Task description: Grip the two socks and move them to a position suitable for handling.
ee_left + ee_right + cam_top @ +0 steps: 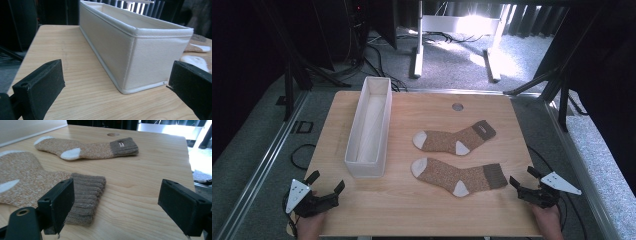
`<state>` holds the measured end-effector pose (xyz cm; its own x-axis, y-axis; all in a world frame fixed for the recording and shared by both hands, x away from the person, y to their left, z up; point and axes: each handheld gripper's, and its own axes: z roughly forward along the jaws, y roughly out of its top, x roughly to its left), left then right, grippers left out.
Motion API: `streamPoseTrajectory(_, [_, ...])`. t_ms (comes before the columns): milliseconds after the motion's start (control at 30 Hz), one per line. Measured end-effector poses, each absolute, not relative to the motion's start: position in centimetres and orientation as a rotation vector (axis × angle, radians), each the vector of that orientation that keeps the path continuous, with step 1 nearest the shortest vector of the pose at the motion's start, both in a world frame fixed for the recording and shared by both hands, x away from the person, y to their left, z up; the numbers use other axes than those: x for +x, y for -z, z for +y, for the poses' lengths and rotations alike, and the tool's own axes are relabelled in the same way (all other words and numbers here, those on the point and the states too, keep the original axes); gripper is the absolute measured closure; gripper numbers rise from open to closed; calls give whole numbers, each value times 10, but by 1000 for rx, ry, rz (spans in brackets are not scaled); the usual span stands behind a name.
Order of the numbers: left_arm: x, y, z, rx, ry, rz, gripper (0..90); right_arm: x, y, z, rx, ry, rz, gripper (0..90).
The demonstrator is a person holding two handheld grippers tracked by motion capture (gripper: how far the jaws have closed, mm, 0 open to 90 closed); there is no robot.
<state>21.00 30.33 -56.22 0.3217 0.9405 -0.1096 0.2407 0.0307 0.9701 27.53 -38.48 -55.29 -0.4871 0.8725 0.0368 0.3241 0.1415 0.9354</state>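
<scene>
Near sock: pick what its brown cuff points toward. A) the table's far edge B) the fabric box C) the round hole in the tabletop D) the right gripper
D: in the high view the near sock lies with its white toe toward the fabric box and its cuff beside the open right gripper.

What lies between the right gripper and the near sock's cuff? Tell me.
Nothing but bare table. In the right gripper view, the right gripper stands open, its left jaw right at the near sock's cuff.
</scene>
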Motion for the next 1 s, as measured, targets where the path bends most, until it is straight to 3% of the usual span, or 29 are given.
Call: streamPoseTrajectory(1000, [215, 535, 277, 1558, -624, 1064, 4, 276, 528, -365, 1123, -1443, 2014, 120])
